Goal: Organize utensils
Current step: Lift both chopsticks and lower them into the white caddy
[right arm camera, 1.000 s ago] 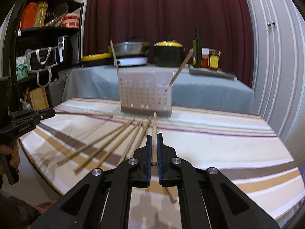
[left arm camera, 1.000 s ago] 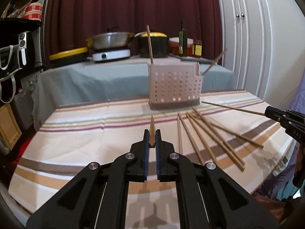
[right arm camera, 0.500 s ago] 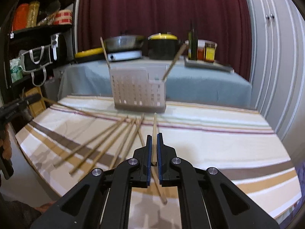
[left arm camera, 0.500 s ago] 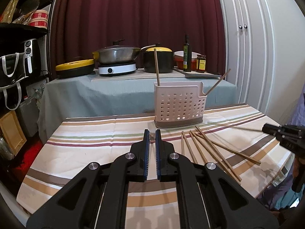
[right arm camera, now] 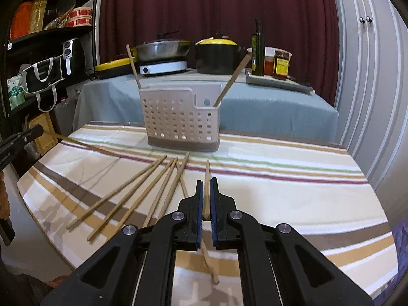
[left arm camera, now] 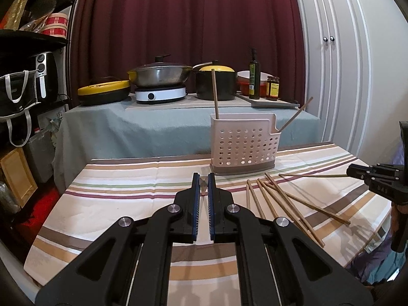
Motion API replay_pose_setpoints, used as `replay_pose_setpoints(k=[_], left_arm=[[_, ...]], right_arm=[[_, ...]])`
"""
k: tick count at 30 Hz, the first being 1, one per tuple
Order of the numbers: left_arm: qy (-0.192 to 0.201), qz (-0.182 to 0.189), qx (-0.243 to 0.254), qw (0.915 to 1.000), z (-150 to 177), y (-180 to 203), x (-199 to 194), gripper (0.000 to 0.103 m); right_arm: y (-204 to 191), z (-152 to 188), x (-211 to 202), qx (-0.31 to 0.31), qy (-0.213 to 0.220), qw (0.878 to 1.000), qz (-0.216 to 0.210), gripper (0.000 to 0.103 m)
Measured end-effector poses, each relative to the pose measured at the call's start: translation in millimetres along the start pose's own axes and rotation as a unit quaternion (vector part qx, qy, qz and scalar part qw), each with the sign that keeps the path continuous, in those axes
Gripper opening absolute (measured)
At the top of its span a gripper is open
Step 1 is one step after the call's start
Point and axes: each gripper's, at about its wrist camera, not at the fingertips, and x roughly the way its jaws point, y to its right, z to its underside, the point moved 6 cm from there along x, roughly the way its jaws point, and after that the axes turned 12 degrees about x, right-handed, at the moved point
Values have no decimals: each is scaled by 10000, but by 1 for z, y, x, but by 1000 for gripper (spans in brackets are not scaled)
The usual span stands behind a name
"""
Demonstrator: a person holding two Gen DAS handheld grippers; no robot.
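Where the work sits: a table under a cream tablecloth with tan, brown, green and maroon stripes (left arm camera: 114,204).
Holder: a white perforated plastic utensil holder on a grey base (left arm camera: 244,142) stands upright at the far side of the cloth.
Holder contents: one upright wooden chopstick (left arm camera: 215,91) in the left end; one leaning wooden chopstick (left arm camera: 295,114) tilted out over the lower right end.
Loose stock: a fan of loose wooden chopsticks (left arm camera: 283,204) lies flat on the cloth in front of the holder, some crossing.
Left gripper (left arm camera: 203,178): fingers narrow, clamped on a long thin wooden stick (right arm camera: 89,145) that reaches out above the cloth; seen end-on from its own camera.
Right gripper (right arm camera: 207,182): blue-padded fingers narrow, pinching a pale wooden chopstick (right arm camera: 207,178) that points toward the holder, clear of it.
Both grippers: above the near cloth, well apart.
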Motion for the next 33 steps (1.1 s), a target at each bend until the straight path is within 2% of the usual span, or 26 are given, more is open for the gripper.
replay_pose_setpoints(k=[15, 26, 33], left_arm=[[122, -118, -29, 9999, -24, -14, 15, 6], [288, -164, -48, 9994, -51, -19, 38, 6], [308, -117, -101, 9994, -66, -21, 52, 6]], right_arm=[[-8, -57, 19, -101, 737, 9972, -99, 6], [-11, -100, 31, -103, 1385, 9901, -208, 7], [-12, -116, 37, -73, 1466, 9886, -324, 7]])
